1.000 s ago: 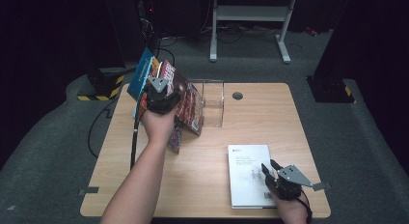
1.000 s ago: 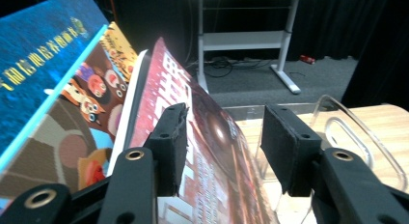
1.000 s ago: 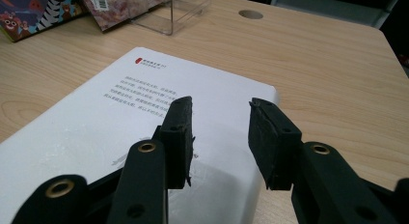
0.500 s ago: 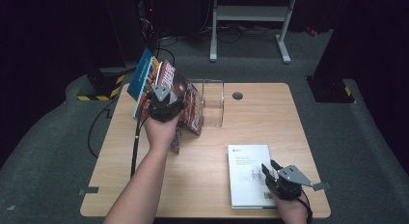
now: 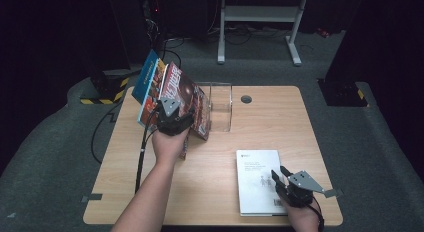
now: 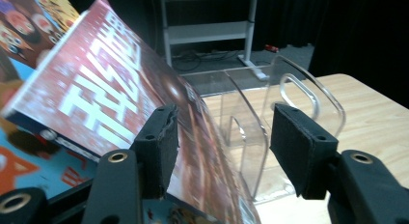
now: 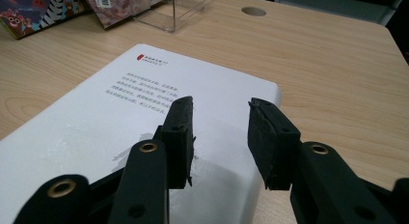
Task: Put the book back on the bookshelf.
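A red book (image 5: 182, 94) (image 6: 101, 93) leans tilted against a clear acrylic stand (image 5: 222, 104) (image 6: 251, 137), with a blue book (image 5: 147, 77) (image 6: 29, 156) behind it on the left. My left gripper (image 5: 175, 114) (image 6: 222, 122) is at the red book's lower edge. Its jaws have just been opening; the cover's edge lies between them beside the left pad (image 6: 161, 144), and the right pad (image 6: 299, 151) stands clear. A white book (image 5: 257, 179) (image 7: 144, 103) lies flat near the front right. My right gripper (image 5: 280, 177) (image 7: 219, 105) hovers open over its near corner.
The wooden table (image 5: 280, 122) has a round cable hole (image 5: 246, 99) (image 7: 254, 11) behind the stand. The left gripper's cable (image 5: 142, 157) trails back over the front edge. A white metal rack (image 5: 260, 14) stands on the dark floor beyond the table.
My left hand has come down and a little toward the person, and its jaws have widened off the red book. The right gripper and the white book have stayed still.
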Demonstrator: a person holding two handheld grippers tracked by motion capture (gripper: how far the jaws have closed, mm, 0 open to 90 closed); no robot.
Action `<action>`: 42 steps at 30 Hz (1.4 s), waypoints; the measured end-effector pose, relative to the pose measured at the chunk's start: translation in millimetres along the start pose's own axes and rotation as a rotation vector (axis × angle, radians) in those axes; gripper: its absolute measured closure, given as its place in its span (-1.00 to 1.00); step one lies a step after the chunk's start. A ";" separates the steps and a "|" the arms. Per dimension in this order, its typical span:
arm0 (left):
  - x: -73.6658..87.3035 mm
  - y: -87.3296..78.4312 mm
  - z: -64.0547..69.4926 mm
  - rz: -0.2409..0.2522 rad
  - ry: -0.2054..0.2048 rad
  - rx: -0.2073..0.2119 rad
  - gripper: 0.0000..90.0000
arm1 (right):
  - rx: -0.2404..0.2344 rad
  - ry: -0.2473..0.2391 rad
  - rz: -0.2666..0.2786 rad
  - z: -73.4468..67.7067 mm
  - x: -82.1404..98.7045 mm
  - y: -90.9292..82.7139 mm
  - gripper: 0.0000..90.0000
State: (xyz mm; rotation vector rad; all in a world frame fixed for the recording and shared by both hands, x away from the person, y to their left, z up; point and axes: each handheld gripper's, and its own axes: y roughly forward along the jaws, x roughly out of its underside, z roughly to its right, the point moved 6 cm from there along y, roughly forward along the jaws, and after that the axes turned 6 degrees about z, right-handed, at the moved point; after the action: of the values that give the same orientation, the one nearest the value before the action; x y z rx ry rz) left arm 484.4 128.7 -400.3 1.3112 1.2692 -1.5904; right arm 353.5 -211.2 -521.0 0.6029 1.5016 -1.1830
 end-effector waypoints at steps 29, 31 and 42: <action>82.7 -16.0 36.8 -0.189 0.065 0.173 -0.37 | -0.024 -0.016 -0.008 4.6 4.4 1.1 0.49; 88.0 -17.4 38.5 -0.194 0.071 0.175 -0.37 | -0.030 -0.018 -0.008 5.0 4.9 1.5 0.49; 108.2 -25.9 52.6 -0.189 0.073 0.214 -0.58 | -0.031 0.001 -0.024 5.4 6.2 0.9 0.46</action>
State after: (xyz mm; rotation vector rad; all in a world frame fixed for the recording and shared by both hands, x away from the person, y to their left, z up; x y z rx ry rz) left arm 420.1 92.1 -498.6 1.4252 1.3290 -1.8691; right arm 354.8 -217.1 -526.7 0.5658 1.5291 -1.1762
